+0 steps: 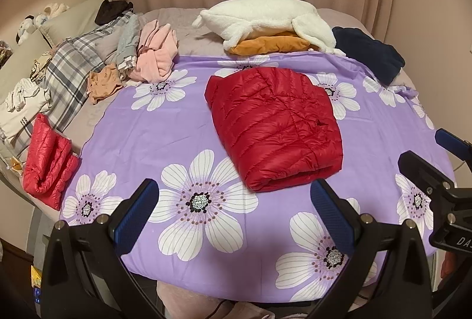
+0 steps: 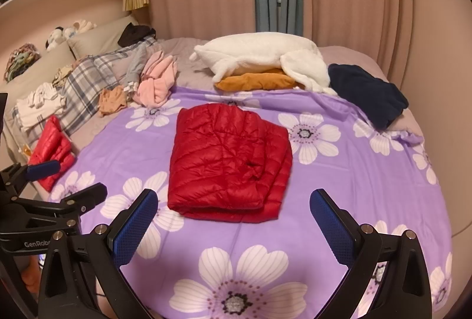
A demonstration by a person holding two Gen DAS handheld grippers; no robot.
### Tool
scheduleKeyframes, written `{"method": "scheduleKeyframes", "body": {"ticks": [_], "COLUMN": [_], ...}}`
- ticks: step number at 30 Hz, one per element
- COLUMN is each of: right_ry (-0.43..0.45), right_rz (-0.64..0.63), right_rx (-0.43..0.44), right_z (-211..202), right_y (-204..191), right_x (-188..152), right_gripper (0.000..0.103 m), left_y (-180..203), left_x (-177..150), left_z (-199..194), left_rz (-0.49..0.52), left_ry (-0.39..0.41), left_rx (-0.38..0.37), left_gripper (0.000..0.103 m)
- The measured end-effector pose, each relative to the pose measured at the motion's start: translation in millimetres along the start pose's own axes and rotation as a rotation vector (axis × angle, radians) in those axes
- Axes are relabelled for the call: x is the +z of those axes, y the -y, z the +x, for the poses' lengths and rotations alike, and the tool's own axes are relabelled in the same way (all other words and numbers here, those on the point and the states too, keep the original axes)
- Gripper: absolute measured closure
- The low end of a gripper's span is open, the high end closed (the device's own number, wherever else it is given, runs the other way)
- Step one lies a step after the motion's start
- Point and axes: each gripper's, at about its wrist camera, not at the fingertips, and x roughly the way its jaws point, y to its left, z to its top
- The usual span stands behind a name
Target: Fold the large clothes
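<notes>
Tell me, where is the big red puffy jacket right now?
The red puffy jacket lies folded in the middle of the purple flowered sheet, just ahead of both open grippers, with the white fleece behind it.

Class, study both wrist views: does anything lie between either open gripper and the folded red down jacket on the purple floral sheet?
Nothing visible does. Only bare purple floral sheet separates the left gripper and right gripper from the red down jacket; other clothes lie off to the sides and behind.

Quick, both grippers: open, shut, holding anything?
Left gripper: open, holding nothing, short of the folded red jacket.
Right gripper: open, holding nothing, also clear of the jacket.
</notes>
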Motion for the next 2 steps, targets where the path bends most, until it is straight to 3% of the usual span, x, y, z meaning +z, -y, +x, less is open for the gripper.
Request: {"method": "scheduleKeyframes", "body": {"ticks": [2], "right_ry": [-0.001], "right_rz": [-0.001], "right_rx": [0.0], "right_z": [0.1], "right_y": [-0.2], "right_x": [0.0], "right_gripper": [0.001], "left_y": [-0.4], "left_x": [0.0], "left_z": [0.1], "left_rz": [-0.001], "left_ry": [-0.001], "left_rx": [0.002], "left_gripper": [0.0]}}
